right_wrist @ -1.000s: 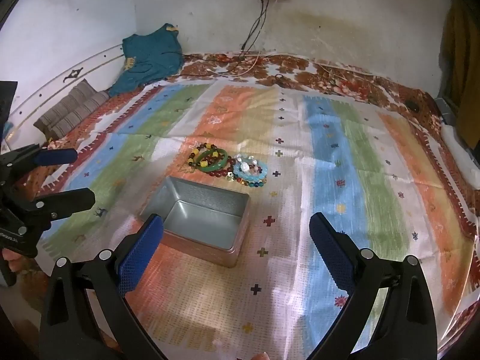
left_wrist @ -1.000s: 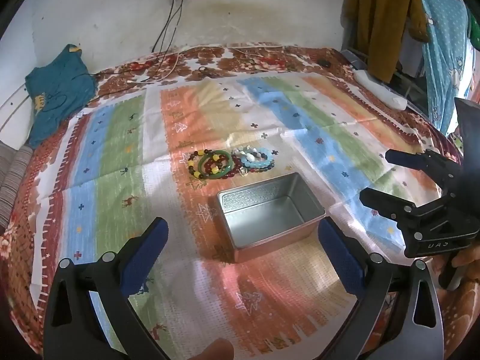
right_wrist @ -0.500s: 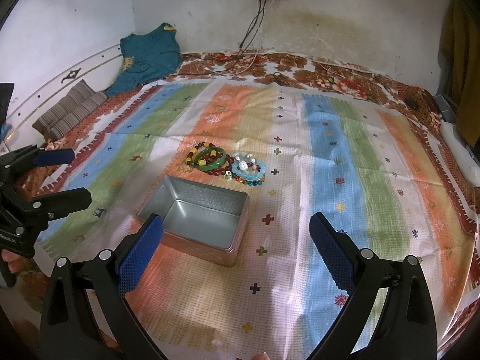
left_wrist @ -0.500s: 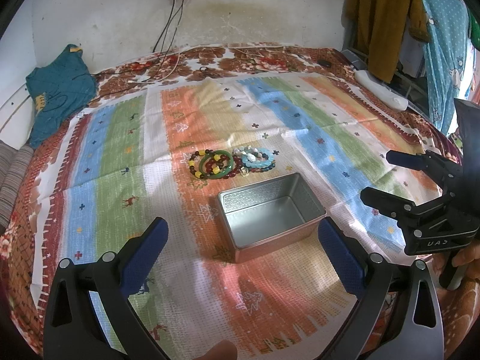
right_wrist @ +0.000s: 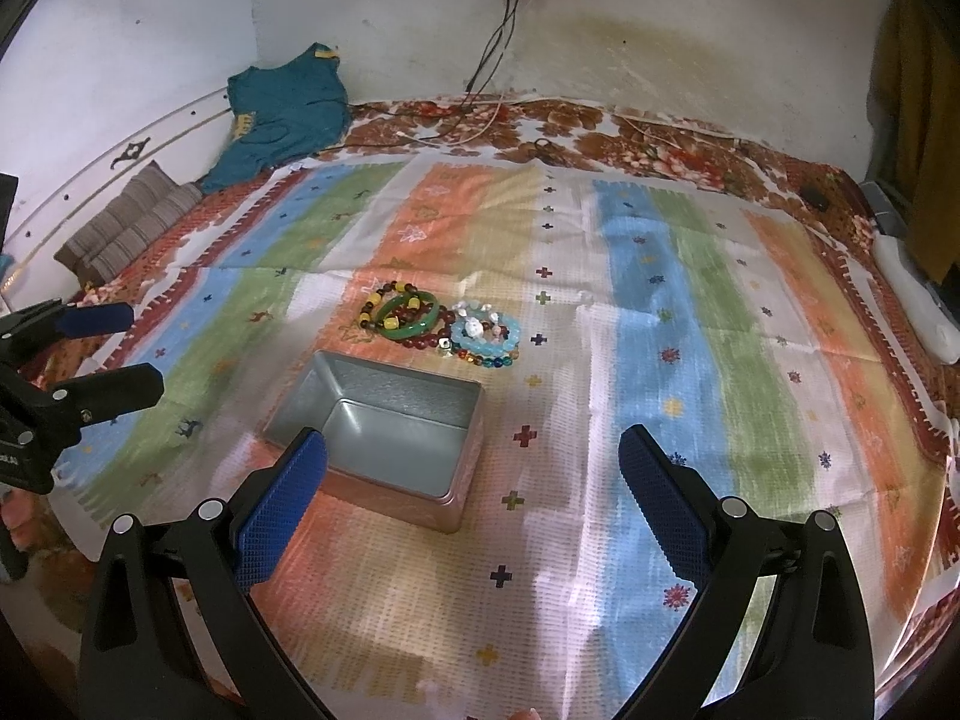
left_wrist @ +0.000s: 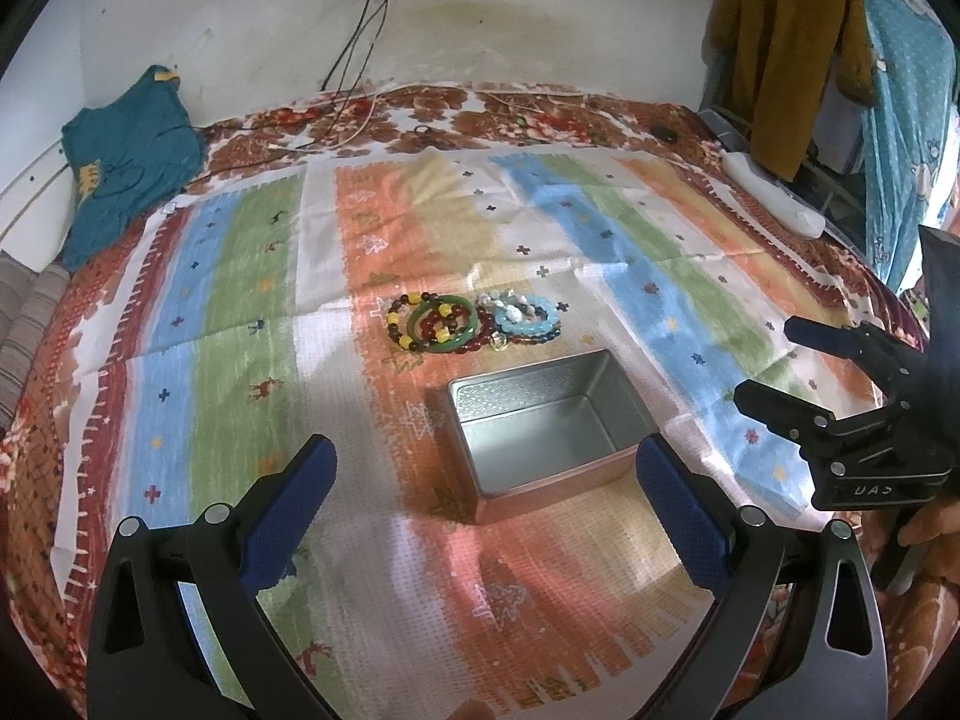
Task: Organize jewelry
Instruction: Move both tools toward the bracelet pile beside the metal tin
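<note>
A small pile of bracelets lies on the striped cloth: a green bangle (left_wrist: 443,324) (right_wrist: 410,316) over dark red and yellow beads, and beside it a light blue bead bracelet (left_wrist: 528,319) (right_wrist: 489,341). Just in front stands an empty silver tin (left_wrist: 543,431) (right_wrist: 384,420) with no lid. My left gripper (left_wrist: 483,468) hovers open near the tin's front edge. My right gripper (right_wrist: 473,467) is open too, to the right of the tin, and it also shows in the left wrist view as the right gripper (left_wrist: 774,360). Nothing is held.
The striped cloth (right_wrist: 690,300) covers a floral bedspread. A teal shirt (left_wrist: 126,150) lies at the back left, cables (left_wrist: 354,120) run from a wall socket, a white cylinder (left_wrist: 774,198) lies at the right, and clothes (left_wrist: 786,48) hang behind it. A striped cushion (right_wrist: 126,228) sits at the left.
Both views have crept slightly forward toward the tin and bracelets. Both grippers stay open and the objects have not moved.
</note>
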